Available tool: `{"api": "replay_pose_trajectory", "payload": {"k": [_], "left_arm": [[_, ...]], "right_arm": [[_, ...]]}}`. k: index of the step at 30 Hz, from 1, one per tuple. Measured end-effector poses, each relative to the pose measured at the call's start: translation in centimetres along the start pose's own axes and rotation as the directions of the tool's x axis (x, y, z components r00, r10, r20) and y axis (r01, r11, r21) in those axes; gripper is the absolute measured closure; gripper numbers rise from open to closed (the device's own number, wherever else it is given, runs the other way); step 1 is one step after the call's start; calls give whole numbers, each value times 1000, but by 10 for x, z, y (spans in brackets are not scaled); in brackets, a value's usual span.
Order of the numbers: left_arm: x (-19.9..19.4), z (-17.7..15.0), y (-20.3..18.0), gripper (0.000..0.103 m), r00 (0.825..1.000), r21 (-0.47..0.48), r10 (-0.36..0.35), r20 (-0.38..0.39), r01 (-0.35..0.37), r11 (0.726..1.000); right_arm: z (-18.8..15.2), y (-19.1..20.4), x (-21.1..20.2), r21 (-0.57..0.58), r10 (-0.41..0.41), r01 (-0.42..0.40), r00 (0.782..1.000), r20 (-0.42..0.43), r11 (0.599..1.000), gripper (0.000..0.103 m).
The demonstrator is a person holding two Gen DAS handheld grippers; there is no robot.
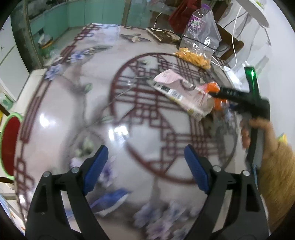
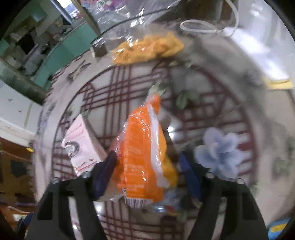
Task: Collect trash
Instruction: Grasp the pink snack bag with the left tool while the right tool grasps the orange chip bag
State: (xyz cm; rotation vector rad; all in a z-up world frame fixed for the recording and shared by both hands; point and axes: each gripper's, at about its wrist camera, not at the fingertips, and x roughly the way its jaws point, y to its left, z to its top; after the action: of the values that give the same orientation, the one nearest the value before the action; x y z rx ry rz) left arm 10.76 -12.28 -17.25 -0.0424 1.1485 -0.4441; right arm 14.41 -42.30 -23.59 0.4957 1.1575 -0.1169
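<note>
An orange plastic wrapper (image 2: 142,157) sits between the blue pads of my right gripper (image 2: 147,177), which is closed on it over the patterned table (image 2: 202,103). A pink carton (image 2: 81,145) lies just left of it. In the left wrist view the carton (image 1: 177,92) and the orange wrapper (image 1: 212,87) lie at the right of the table, with the right gripper (image 1: 219,93) on the wrapper. My left gripper (image 1: 145,162) is open and empty above the table's near part.
A clear bag of yellow snacks (image 1: 199,46) (image 2: 147,48) with a plastic bottle (image 1: 199,16) behind it stands at the far right edge. White cables (image 2: 202,27) lie nearby. A red bin with a green rim (image 1: 9,144) is off the table's left side.
</note>
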Motion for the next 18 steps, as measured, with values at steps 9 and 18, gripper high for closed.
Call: {"api": "replay_pose_trajectory", "payload": {"k": [9,18], "left_arm": [[69,57,-39,21,1000,-42,28,-9,-28,999],[127,63,-45,30,989,45,92,-114,-88,995]], "right_arm": [[-57,28,-12,-110,132,-136,990,-48,985,54],[-71,-7,-35,-33,77,-75,995,68,997,55]]}}
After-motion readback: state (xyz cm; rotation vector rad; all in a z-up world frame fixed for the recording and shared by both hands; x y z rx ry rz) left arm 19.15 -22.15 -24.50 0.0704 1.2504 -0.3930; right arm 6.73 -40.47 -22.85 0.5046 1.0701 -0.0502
